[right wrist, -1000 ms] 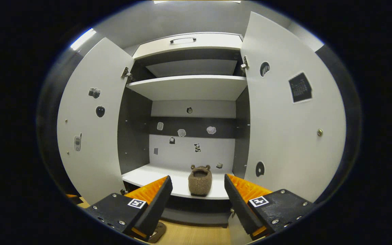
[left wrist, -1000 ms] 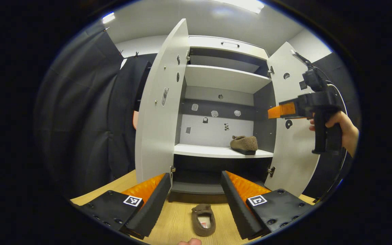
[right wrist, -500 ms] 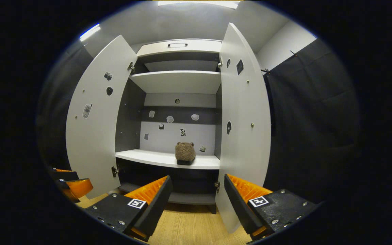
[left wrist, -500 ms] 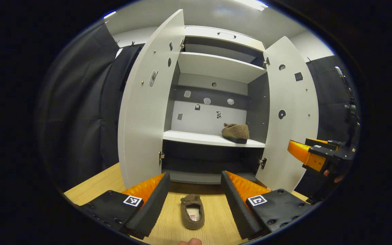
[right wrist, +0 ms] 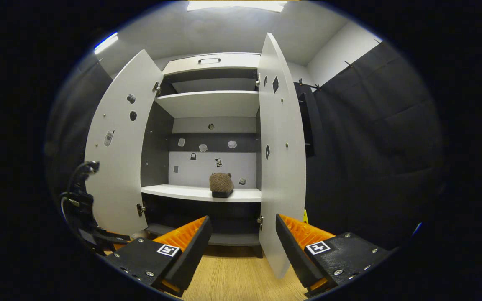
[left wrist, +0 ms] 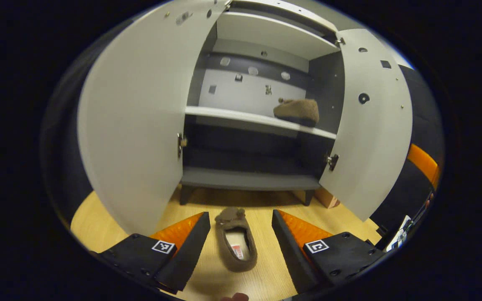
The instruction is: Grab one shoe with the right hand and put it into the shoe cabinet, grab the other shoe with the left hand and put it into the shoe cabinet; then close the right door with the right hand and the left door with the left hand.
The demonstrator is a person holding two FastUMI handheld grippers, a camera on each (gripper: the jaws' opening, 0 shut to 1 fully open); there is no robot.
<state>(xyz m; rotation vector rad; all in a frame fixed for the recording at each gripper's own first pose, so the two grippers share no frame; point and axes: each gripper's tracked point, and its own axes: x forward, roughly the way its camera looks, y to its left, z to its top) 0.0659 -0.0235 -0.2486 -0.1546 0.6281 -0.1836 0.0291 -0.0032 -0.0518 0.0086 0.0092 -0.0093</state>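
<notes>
Wooden floor (left wrist: 266, 280) bearing one slipper (left wrist: 236, 240), shelf (right wrist: 199, 193) bearing other slipper (right wrist: 221, 184)

left gripper (left wrist: 241, 234): jaws apart, empty | right gripper (right wrist: 243, 242): jaws apart, empty

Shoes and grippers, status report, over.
Left gripper open, over floor shoe. Right gripper open, empty. Other shoe on shelf. Both doors open, path clear.

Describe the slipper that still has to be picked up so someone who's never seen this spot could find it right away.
Start at the tall white shoe cabinet with both doors swung open. On the wooden floor just in front of its base lies a brown fuzzy slipper, between the open fingers of the left gripper. Unlike its twin up on the white shelf, this one lies on the floor with its opening facing up.
</notes>
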